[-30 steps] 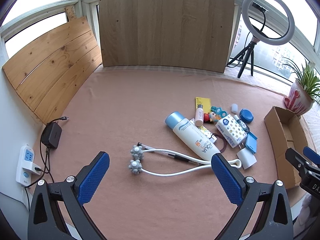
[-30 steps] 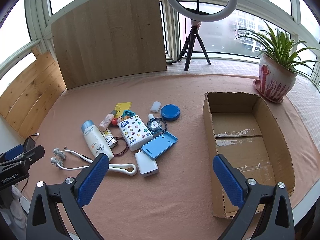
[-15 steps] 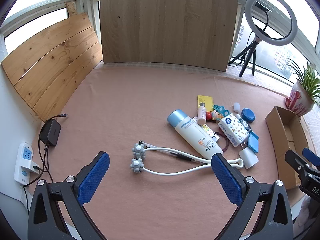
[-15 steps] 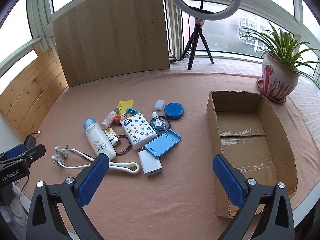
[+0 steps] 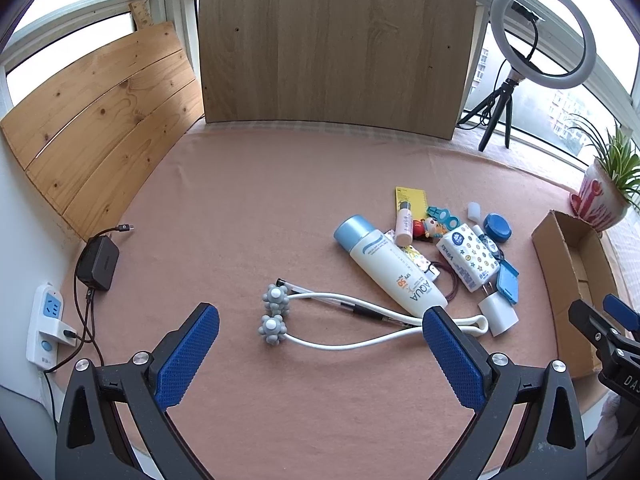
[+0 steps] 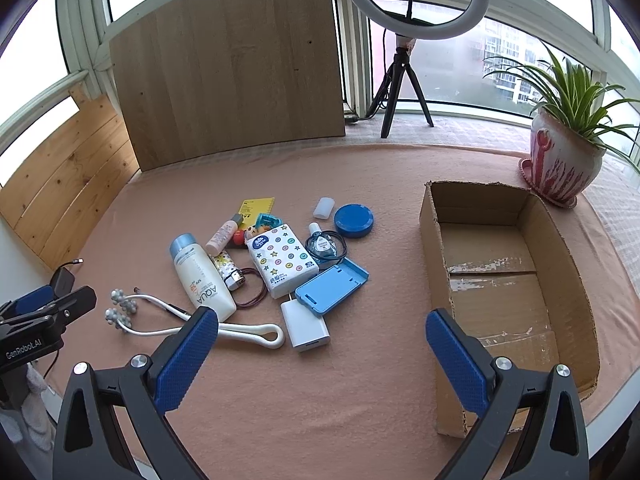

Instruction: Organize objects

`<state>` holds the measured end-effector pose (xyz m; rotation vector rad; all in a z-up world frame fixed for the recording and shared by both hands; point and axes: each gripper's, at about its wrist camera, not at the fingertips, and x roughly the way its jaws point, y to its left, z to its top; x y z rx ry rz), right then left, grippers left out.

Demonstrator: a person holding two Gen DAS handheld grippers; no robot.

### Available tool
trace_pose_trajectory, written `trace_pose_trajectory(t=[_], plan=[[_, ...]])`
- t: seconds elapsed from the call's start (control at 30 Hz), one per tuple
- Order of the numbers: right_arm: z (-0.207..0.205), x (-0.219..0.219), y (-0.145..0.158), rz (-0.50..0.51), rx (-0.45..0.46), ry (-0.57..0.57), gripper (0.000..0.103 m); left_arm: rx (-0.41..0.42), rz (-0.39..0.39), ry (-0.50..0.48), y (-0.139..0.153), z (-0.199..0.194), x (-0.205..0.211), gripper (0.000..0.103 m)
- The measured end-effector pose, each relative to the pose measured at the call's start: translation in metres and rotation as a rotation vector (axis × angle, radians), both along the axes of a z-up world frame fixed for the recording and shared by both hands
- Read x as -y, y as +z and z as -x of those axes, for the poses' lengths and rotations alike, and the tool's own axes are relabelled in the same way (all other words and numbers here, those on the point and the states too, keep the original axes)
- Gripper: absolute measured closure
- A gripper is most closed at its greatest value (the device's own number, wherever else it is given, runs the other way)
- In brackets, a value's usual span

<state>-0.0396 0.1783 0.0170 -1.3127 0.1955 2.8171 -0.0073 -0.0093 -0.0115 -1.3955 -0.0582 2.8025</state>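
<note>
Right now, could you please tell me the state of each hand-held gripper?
Left hand-held gripper: open, holding nothing.
Right hand-held gripper: open, holding nothing.

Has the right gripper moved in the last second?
Yes. The cardboard box and potted plant slid rightward in its view, so the right gripper shifted slightly left.

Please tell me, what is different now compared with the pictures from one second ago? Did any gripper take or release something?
Only the cameras shifted a little: in both wrist views the scene slid slightly, so both hands moved a bit. Nothing was grasped or released. The left gripper and right gripper are open and empty as before. The pile with the sunscreen bottle lies unchanged, and the cardboard box is empty as before.
</note>
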Motion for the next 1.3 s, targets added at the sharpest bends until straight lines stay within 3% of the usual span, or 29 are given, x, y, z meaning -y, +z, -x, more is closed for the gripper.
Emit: trace_pose_trajectory(t=[0.77, 0.93, 1.1, 1.23, 1.3], plan=[[0.011, 0.005, -0.005, 0.004, 0.0, 0.069, 0.001, 0.033, -0.015, 0.03, -0.015, 0.006, 0.013, 0.0], [0.027, 0.017, -0.01, 0.014, 0.022, 0.159, 0.012, 0.053, -0.027, 0.051, -0.023, 0.009, 0.023, 0.001], [0.052, 0.043, -0.022, 0.029, 0.078, 0.327, 0.017, 0.071, -0.036, 0.087, -0.032, 0.009, 0.038, 0.001], [0.073, 0.062, -0.041, 0.052, 0.161, 0.432, 0.029, 0.083, -0.034, 0.113, -0.04, 0.007, 0.049, 0.001], [0.082, 0.067, -0.049, 0.065, 0.198, 0.464, 0.029, 0.088, -0.032, 0.126, -0.043, 0.007, 0.055, 0.002]])
